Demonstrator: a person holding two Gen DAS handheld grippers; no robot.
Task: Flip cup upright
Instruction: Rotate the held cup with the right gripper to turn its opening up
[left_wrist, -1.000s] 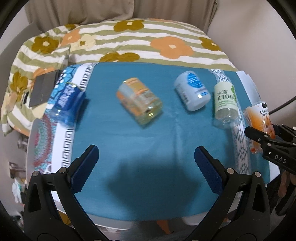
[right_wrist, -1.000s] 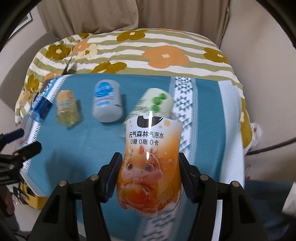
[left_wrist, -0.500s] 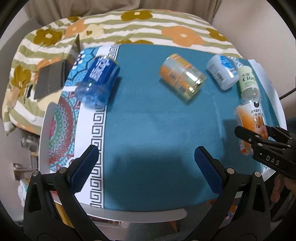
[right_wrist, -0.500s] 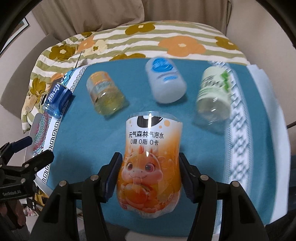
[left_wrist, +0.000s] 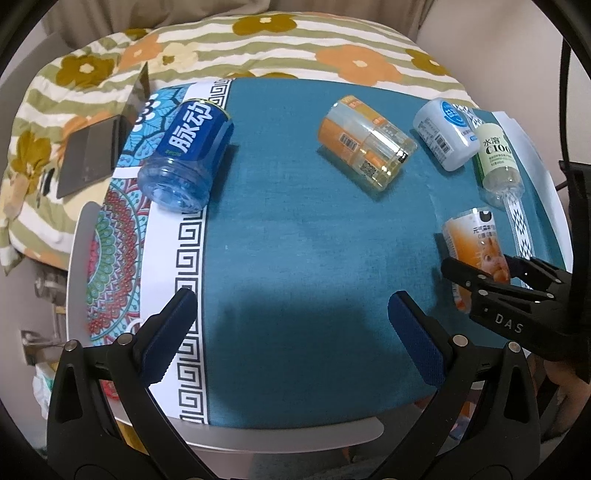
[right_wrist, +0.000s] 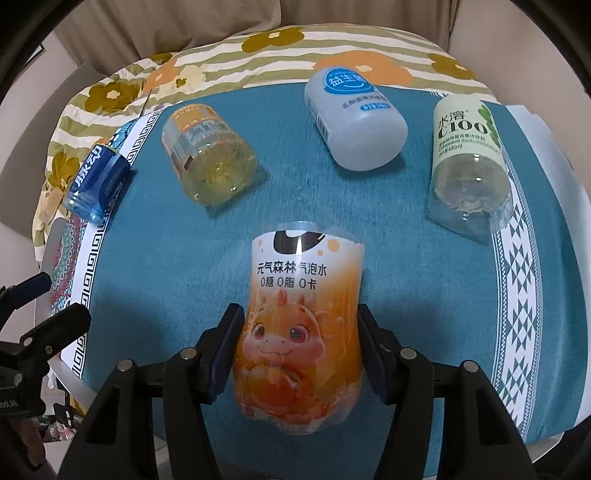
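Five cut-down plastic bottle cups are on the round table under a teal cloth (right_wrist: 155, 258). The right gripper (right_wrist: 297, 347) has its two fingers clenched on the orange cartoon-dragon cup of clear plastic (right_wrist: 299, 332), squeezing it at mid-body above the cloth's near edge; the left wrist view shows this cup (left_wrist: 474, 240) in the black fingers at the cloth's right side. I cannot tell whether its base touches the cloth.

Four others lie on their sides, all apparently empty: a blue-labelled clear cup (left_wrist: 184, 155) on the patterned border, a yellow-tinted clear cup with orange label (left_wrist: 365, 144) near the middle, an opaque white cup with blue round logo (right_wrist: 351, 122), and a clear cup with pale green label (right_wrist: 469, 162) on the triangle border.

The left gripper (left_wrist: 291, 325) hangs released, fingers spread wide over bare cloth, holding nothing.
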